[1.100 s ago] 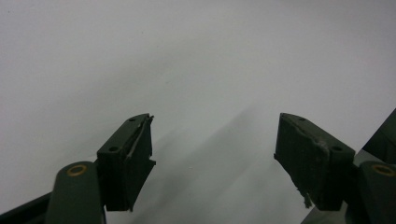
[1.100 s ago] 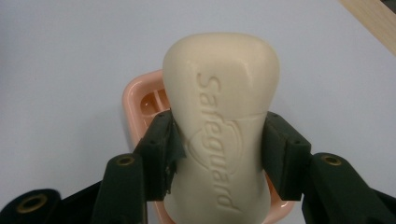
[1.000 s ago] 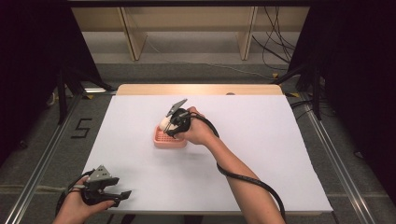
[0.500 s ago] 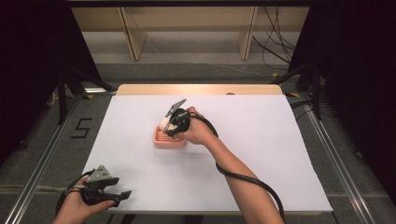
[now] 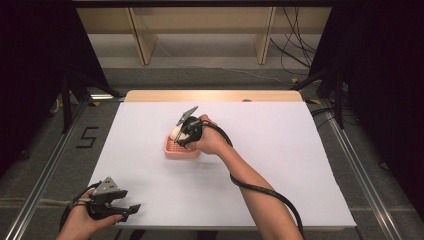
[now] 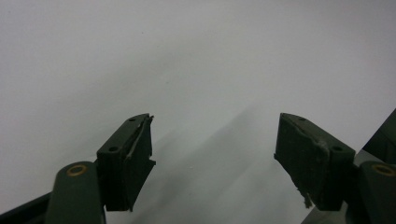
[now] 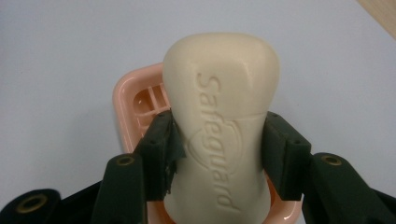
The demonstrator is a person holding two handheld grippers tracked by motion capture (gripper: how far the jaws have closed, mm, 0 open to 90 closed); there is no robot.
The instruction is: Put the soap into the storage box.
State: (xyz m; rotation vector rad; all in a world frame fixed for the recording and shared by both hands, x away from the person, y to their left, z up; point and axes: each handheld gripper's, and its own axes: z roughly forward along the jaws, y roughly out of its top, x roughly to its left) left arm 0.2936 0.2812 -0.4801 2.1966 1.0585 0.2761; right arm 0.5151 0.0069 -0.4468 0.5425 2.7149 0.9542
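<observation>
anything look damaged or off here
Mostly wear. The pad lining on the left gripper is torn and frayed at both fingertips, and the right gripper has a ragged edge on one pad too. The soap bar and pink soap dish look intact.

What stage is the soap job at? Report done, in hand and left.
Done: the right gripper has clamped the cream embossed soap bar by its sides. In hand: the bar is held over the pink slotted plastic soap dish; whether it is going in or coming out I cannot tell. Left: letting go. The left gripper waits open over the white table.
</observation>
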